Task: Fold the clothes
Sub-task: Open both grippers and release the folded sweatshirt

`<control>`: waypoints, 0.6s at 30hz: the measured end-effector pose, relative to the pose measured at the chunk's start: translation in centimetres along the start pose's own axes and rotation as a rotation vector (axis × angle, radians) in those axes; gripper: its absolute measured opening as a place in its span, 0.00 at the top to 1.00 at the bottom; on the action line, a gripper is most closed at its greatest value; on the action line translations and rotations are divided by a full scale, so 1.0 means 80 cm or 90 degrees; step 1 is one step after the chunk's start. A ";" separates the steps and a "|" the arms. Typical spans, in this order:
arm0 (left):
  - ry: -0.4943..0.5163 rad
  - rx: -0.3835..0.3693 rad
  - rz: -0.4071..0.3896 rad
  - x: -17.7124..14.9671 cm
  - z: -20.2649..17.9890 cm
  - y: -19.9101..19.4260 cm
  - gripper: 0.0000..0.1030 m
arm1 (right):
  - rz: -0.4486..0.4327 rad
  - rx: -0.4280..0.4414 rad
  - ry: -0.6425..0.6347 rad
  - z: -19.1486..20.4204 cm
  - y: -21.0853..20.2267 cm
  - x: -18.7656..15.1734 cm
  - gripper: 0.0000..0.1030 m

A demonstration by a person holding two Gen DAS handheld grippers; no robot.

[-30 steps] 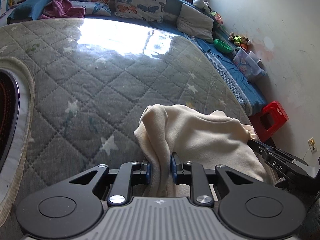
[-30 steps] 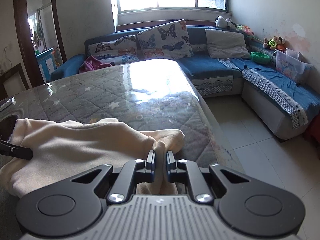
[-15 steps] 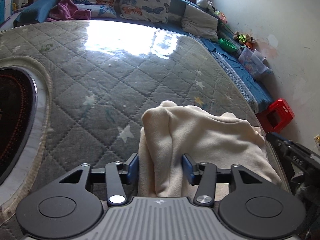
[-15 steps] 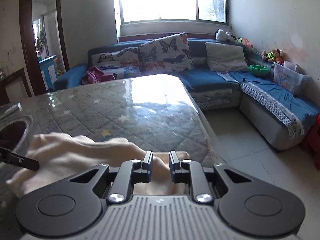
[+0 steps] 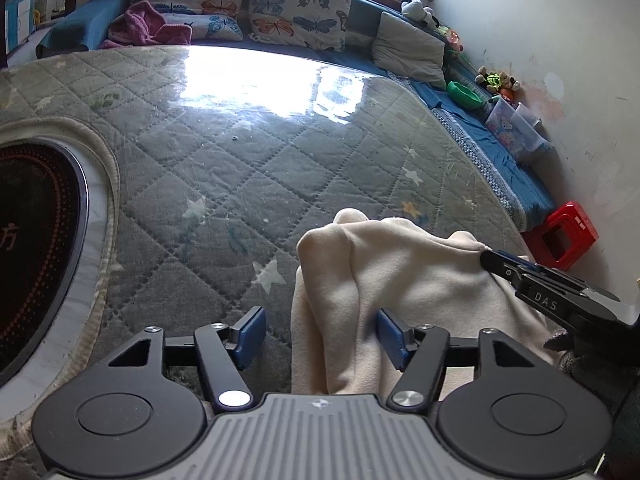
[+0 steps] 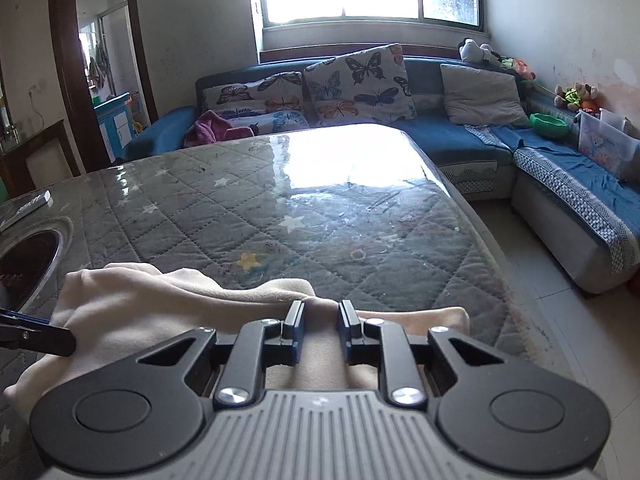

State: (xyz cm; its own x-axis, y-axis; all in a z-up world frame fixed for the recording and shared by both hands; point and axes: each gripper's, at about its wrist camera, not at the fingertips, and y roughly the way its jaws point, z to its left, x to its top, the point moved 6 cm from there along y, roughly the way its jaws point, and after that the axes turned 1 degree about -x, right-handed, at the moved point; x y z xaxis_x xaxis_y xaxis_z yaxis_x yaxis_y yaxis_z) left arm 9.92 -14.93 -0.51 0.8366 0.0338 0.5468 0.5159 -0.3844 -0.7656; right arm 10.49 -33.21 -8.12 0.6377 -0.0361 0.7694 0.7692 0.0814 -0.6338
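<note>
Releasing a fold: left gripper (image 5: 320, 338) jaws opening, clear of the cream garment (image 5: 400, 280) bunched between them at the quilted table's (image 5: 240, 168) near edge. Right gripper (image 6: 320, 320) narrow, cloth between, pinch uncertain. Next, probably: regrasp, smooth flat.

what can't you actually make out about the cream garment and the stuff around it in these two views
- Cream garment: near edge hidden behind each hand-held gripper's body in both wrist views, so its type and fold state are unclear.
- Right hand-held gripper: whether its pads press the cloth is not clear in the right wrist view.
- Dark round inset in the quilted table: cut off by the left edge of the left wrist view.
- Flat object: too small, right wrist view.
</note>
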 end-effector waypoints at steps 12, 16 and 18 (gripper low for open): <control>0.028 0.031 -0.013 -0.007 -0.007 -0.004 0.25 | -0.020 0.035 -0.015 0.015 -0.049 -0.019 0.64; 0.038 0.042 -0.017 -0.012 -0.010 -0.005 0.23 | -0.015 0.044 -0.021 0.018 -0.066 -0.036 0.58; 0.040 0.046 -0.018 -0.015 -0.012 -0.005 0.23 | -0.016 0.046 -0.023 0.018 -0.075 -0.045 0.55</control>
State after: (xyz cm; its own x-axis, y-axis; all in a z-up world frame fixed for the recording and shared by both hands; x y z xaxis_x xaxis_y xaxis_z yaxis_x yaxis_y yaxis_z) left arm 8.54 -15.68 -0.49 0.8092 -0.0151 0.5873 0.5534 -0.3162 -0.7706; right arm 3.55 -32.15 -6.98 0.6155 -0.0034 0.7881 0.7792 0.1527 -0.6079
